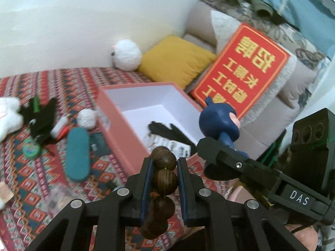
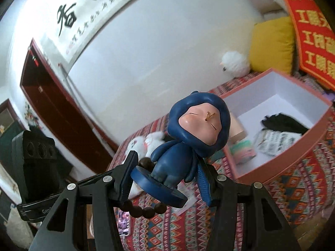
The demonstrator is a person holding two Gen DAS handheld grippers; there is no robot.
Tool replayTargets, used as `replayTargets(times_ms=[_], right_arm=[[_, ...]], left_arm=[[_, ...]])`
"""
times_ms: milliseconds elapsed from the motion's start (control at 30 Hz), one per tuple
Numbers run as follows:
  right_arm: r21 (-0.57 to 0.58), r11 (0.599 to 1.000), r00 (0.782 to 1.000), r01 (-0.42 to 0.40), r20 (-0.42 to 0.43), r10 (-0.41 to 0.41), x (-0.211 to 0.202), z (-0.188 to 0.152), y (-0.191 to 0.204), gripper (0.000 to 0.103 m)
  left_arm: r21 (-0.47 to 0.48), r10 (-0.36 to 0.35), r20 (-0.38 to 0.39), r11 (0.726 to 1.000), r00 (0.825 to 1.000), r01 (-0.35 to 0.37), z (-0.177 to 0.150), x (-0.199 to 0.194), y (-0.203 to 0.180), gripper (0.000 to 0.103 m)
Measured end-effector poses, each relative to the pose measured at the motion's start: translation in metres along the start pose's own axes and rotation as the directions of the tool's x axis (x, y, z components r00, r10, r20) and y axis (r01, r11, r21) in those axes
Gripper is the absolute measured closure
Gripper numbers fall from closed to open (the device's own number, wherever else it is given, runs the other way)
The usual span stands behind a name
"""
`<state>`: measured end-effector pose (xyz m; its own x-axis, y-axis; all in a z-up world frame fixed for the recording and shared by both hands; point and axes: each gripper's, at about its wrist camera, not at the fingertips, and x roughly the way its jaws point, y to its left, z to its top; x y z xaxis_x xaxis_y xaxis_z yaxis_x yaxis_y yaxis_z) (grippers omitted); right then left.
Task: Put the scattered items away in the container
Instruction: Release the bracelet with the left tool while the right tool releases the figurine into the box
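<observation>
My left gripper is shut on a string of brown wooden beads, just short of the near corner of the open pink box. Inside the box lie a black cloth and a printed white packet. My right gripper is shut on the round base of a blue hooded figurine, held tilted above the patterned bedspread to the left of the pink box. The figurine hangs over the box's right corner. The beads dangle below its base.
Left of the box lie a teal oval case, a green round tin, a white ball, black fabric, a white plush and a clear packet. A yellow cushion, red sign and sofa stand behind.
</observation>
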<state>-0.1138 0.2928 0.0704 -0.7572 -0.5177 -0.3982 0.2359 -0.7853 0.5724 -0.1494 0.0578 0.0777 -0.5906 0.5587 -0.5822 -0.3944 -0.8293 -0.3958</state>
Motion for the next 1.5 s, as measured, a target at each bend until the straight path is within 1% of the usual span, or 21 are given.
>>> replayTargets(times_ms=[200, 333, 433, 567, 700, 833, 967, 1100, 1167, 1200, 1267, 1300, 1333, 1400, 1500], right_arm=[[0.022, 0.998, 0.994, 0.067, 0.082, -0.068, -0.04, 0.022, -0.033, 0.048], [0.028, 0.993, 0.987, 0.114, 0.11, -0.117, -0.058, 0.037, -0.056, 0.048], [0.029, 0.987, 0.979, 0.157, 0.124, -0.159, -0.06, 0.05, -0.075, 0.048], [0.017, 0.975, 0.967, 0.221, 0.122, -0.222, -0.049, 0.066, -0.101, 0.048], [0.006, 0.963, 0.958, 0.269, 0.098, -0.268, -0.023, 0.078, -0.126, 0.048], [-0.014, 0.948, 0.946, 0.318, 0.065, -0.317, 0.009, 0.083, -0.147, 0.048], [-0.038, 0.936, 0.936, 0.351, 0.032, -0.349, 0.036, 0.081, -0.164, 0.048], [-0.039, 0.93, 0.931, 0.366, 0.005, -0.366, 0.054, 0.08, -0.181, 0.048], [-0.046, 0.925, 0.926, 0.377, -0.013, -0.378, 0.063, 0.079, -0.187, 0.047], [-0.051, 0.919, 0.919, 0.392, -0.019, -0.393, 0.067, 0.079, -0.189, 0.046], [-0.062, 0.91, 0.911, 0.41, -0.015, -0.412, 0.07, 0.078, -0.19, 0.038], [-0.074, 0.905, 0.908, 0.419, 0.009, -0.42, 0.069, 0.078, -0.188, 0.031], [-0.091, 0.897, 0.902, 0.432, 0.038, -0.43, 0.067, 0.078, -0.183, 0.027], [-0.113, 0.889, 0.896, 0.444, 0.074, -0.438, 0.062, 0.079, -0.174, 0.023], [-0.123, 0.885, 0.893, 0.449, 0.096, -0.439, 0.056, 0.081, -0.162, 0.022]], left_arm=[[0.063, -0.048, -0.02, 0.997, 0.999, 0.049, 0.017, 0.028, -0.038, 0.086], [0.094, -0.083, -0.035, 0.992, 0.996, 0.086, 0.032, 0.053, -0.061, 0.086], [0.119, -0.095, -0.041, 0.988, 0.995, 0.099, 0.046, 0.072, -0.076, 0.086], [0.142, -0.093, -0.046, 0.985, 0.995, 0.099, 0.066, 0.099, -0.085, 0.086], [0.148, -0.046, -0.057, 0.987, 0.997, 0.054, 0.08, 0.133, -0.079, 0.086], [0.15, 0.013, -0.073, 0.989, 0.997, -0.001, 0.084, 0.164, -0.068, 0.085], [0.198, 0.087, -0.035, 0.977, 0.996, -0.079, 0.088, 0.186, -0.062, 0.085], [0.202, 0.097, -0.051, 0.976, 0.994, -0.085, 0.091, 0.205, -0.057, 0.085], [0.207, 0.12, -0.044, 0.972, 0.992, -0.108, 0.091, 0.21, -0.055, 0.085], [0.208, 0.131, -0.037, 0.971, 0.991, -0.121, 0.09, 0.211, -0.054, 0.083], [0.21, 0.146, -0.033, 0.968, 0.989, -0.136, 0.089, 0.213, -0.051, 0.077], [0.21, 0.152, -0.031, 0.967, 0.988, -0.142, 0.088, 0.213, -0.05, 0.073], [0.211, 0.157, -0.029, 0.966, 0.987, -0.148, 0.088, 0.212, -0.05, 0.071], [0.21, 0.168, -0.023, 0.965, 0.985, -0.16, 0.087, 0.211, -0.048, 0.069], [0.2, 0.178, -0.011, 0.965, 0.984, -0.172, 0.086, 0.203, -0.046, 0.064]])
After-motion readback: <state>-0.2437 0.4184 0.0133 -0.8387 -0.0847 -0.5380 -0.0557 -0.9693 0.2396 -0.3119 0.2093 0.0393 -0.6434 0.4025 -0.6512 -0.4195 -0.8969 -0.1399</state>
